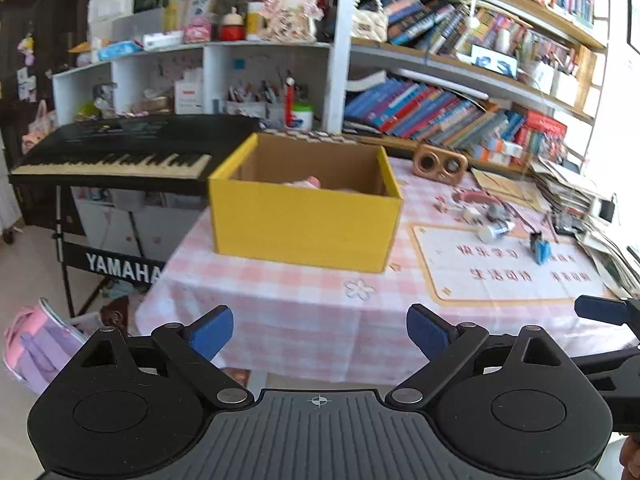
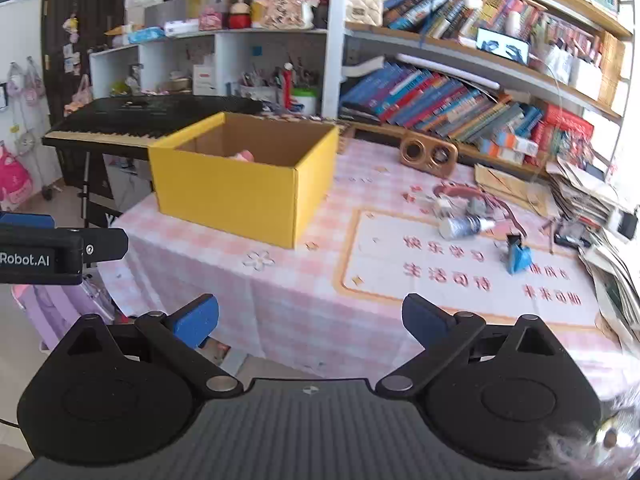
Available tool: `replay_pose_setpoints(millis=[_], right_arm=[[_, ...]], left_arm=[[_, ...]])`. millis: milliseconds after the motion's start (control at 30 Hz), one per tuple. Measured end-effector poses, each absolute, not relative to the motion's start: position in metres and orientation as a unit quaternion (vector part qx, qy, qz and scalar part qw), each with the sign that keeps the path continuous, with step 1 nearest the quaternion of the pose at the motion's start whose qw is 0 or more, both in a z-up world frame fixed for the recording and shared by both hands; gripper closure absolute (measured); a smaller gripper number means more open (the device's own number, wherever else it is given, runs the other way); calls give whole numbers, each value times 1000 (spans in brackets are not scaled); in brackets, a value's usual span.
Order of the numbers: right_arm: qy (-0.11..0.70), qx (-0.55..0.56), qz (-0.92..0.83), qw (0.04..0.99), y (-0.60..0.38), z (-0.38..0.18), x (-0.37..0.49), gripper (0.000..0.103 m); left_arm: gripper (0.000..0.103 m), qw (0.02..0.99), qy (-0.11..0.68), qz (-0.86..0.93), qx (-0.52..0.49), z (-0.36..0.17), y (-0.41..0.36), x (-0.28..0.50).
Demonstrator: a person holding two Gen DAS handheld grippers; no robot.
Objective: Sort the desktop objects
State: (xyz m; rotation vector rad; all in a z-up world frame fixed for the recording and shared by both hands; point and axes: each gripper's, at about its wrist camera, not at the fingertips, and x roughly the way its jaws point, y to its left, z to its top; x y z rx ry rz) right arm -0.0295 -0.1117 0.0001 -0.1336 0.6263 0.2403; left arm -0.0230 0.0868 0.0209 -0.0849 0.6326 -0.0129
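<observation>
A yellow cardboard box [image 1: 304, 224] [image 2: 240, 196] stands open on the pink checked tablecloth [image 1: 288, 312], with something pink inside [image 1: 306, 182]. To its right lie a small white bottle [image 1: 494, 232] [image 2: 460, 226], a blue binder clip [image 1: 540, 248] [image 2: 518, 256], a wooden two-ring object [image 1: 440, 165] [image 2: 429, 156] and a red-pink item with cords [image 2: 460, 192]. My left gripper [image 1: 320, 334] hangs open over the near table edge, holding nothing. My right gripper [image 2: 310, 320] is open too, also short of the objects. The left gripper's body [image 2: 44, 254] shows at the left edge of the right wrist view.
A black Yamaha keyboard [image 1: 120, 152] on a stand sits left of the table. Bookshelves [image 1: 460, 92] and white cubbies line the back wall. Stacked papers [image 2: 592, 196] crowd the table's right side. A printed mat [image 2: 452, 268] lies under the small items. A pink backpack [image 1: 36, 344] rests on the floor.
</observation>
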Motion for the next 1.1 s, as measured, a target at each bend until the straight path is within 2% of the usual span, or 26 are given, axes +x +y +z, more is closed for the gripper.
replay_pose_setpoints(millis=[1100], right_arm=[[354, -15, -14, 935, -226, -20, -10, 3]], left_arm=[[7, 920, 362, -150, 4, 1, -34, 37]])
